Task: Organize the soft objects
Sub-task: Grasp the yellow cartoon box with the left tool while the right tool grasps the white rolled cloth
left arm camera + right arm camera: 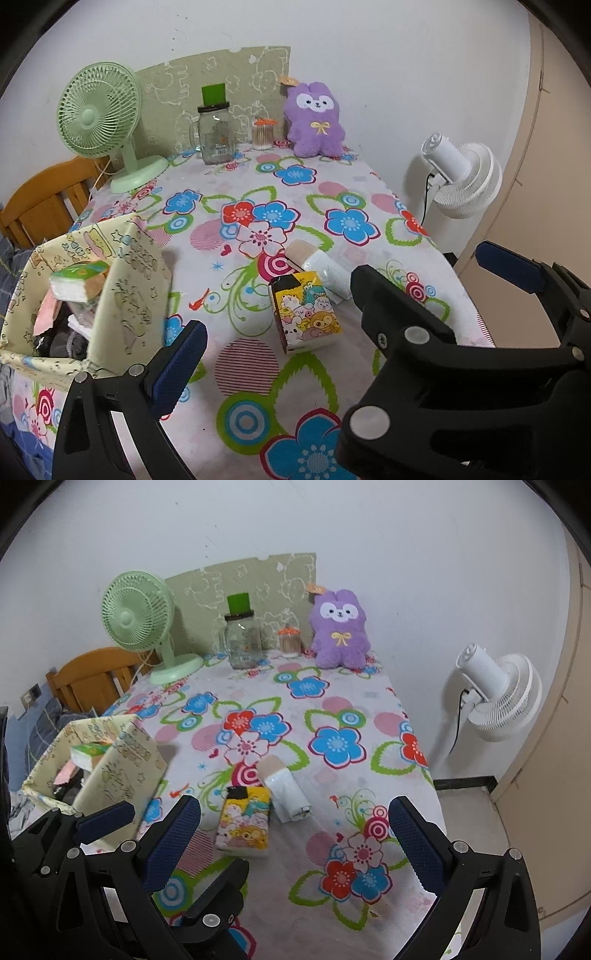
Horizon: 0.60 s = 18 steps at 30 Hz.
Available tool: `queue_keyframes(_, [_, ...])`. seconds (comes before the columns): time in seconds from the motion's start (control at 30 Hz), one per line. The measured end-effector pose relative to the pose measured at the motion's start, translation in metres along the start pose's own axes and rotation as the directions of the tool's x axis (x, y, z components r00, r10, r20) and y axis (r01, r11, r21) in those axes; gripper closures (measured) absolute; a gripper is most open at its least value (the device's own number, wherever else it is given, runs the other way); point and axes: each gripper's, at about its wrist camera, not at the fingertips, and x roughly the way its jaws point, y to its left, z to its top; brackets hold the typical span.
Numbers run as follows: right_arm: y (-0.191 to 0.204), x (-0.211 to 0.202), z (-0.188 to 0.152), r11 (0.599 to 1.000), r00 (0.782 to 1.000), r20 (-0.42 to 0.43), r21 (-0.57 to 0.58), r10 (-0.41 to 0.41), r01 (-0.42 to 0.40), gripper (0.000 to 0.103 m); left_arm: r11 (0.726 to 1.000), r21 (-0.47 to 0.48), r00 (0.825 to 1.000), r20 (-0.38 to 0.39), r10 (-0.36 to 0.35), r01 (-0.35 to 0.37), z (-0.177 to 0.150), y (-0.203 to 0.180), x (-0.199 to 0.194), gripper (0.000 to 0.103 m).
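A cartoon-print tissue pack point(304, 310) point(245, 821) lies on the flowered tablecloth, with a white and beige rolled cloth point(321, 267) point(286, 788) just behind it. A cream fabric storage box point(129, 288) point(118, 764) at the left holds a green tissue pack point(79, 278) point(90, 753) and dark soft items. A purple plush bunny point(316, 120) point(340, 629) leans on the back wall. My left gripper point(343, 299) is open and empty, near the tissue pack. My right gripper point(295, 834) is open and empty, in front of the pack.
At the table's back stand a green desk fan point(101, 122) point(142, 620), a glass jar point(216, 133) point(243, 637) and a cotton-swab pot point(263, 134) point(289, 640). A white floor fan point(461, 173) point(498, 698) stands right of the table. A wooden chair point(40, 203) point(92, 675) is at the left.
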Motion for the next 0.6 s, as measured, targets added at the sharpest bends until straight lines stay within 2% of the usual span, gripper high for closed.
queue_keyframes(0.23, [-0.013,0.02,-0.004,1.0,0.999,-0.033,0.03,-0.007,0.008,0.0,1.0,-0.016,0.999,-0.053,-0.007,0.006,0.0,-0.003,0.024,0.004])
queue_keyframes(0.6, [-0.028,0.053,-0.01,0.998,0.995,-0.1,0.06,-0.012,0.018,0.0,1.0,-0.014,0.995,-0.096,-0.002,0.001,0.001,-0.008,0.055,0.004])
